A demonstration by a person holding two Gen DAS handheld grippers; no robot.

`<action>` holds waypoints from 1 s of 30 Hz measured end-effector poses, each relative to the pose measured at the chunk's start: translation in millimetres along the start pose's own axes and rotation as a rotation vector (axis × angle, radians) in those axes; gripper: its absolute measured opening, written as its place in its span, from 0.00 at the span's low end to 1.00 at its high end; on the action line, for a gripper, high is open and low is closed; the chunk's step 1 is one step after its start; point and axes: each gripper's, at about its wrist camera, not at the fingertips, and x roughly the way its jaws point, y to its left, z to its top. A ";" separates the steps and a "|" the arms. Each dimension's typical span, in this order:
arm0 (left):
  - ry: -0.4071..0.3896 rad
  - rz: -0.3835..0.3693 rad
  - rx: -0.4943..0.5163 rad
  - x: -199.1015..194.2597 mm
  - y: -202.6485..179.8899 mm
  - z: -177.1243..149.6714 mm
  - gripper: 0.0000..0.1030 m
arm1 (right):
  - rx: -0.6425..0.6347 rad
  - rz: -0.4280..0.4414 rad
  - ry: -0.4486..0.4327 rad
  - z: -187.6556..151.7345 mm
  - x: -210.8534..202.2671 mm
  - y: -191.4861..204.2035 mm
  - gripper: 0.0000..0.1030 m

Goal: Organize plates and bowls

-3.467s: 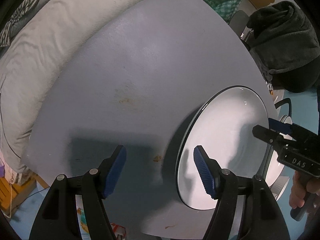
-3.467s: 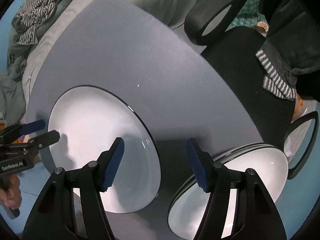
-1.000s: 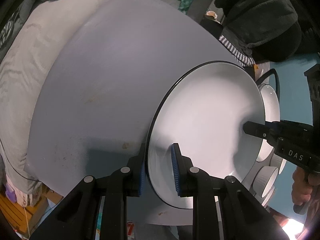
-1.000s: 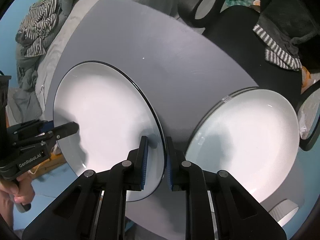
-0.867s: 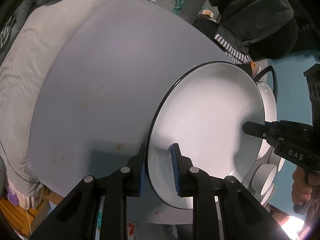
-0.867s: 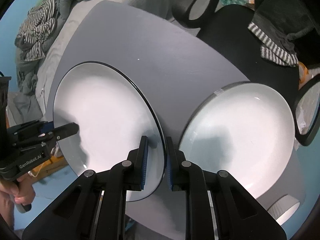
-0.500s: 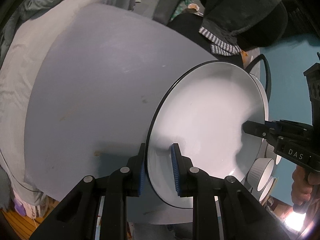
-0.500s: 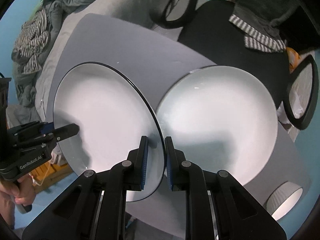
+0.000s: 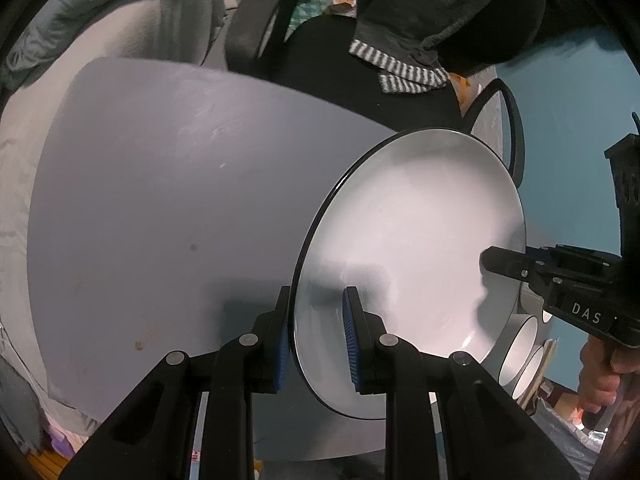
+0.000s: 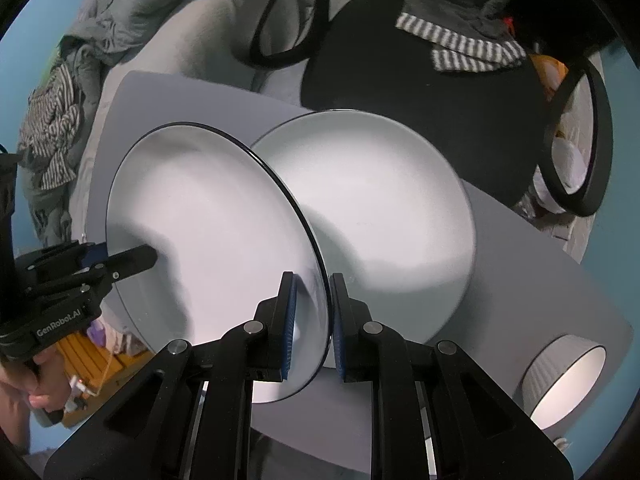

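Hidden: we find the stacked plates (image 10: 372, 200) partly covered by the held plate (image 10: 200, 240); ribbed bowls (image 9: 516, 344) lie cut off at lower right behind its rim.
Plate: white, black-rimmed, glossy, held above the grey bench (image 9: 160, 200), centre of both views.
Left claw (image 9: 316, 330): narrow, blue pads clamped on the plate's near rim.
Right claw (image 10: 312, 322): narrow, gripping the opposite rim.
Bowl (image 10: 560, 384): we note it on the bench, lower right.
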 end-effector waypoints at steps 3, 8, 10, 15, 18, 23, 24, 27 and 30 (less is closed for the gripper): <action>0.007 0.002 0.016 2.1 -9.7 7.7 0.21 | 0.021 0.007 -0.002 1.6 -1.3 -11.3 0.16; 0.023 0.009 0.032 8.0 -21.5 16.4 0.22 | 0.049 0.006 -0.005 4.4 -1.2 -24.9 0.17; 0.030 0.009 0.037 11.5 -26.3 18.5 0.22 | 0.056 0.006 -0.004 5.3 -1.1 -29.9 0.17; 0.050 0.017 0.057 18.8 -36.0 23.8 0.22 | 0.076 0.013 0.005 4.9 2.0 -41.0 0.17; 0.062 0.023 0.059 22.7 -39.6 26.0 0.22 | 0.088 0.018 0.020 5.6 7.8 -46.6 0.17; 0.075 0.036 0.055 27.6 -40.8 27.7 0.22 | 0.092 0.014 0.030 8.7 13.6 -50.0 0.18; 0.075 0.037 0.054 27.7 -41.9 29.0 0.23 | 0.091 0.013 0.032 9.1 14.3 -50.3 0.18; 0.078 0.036 0.056 28.8 -44.0 29.6 0.23 | 0.095 0.016 0.035 9.4 15.5 -53.5 0.18; 0.086 0.038 0.055 32.8 -47.9 33.2 0.24 | 0.098 0.013 0.041 10.1 17.3 -57.2 0.19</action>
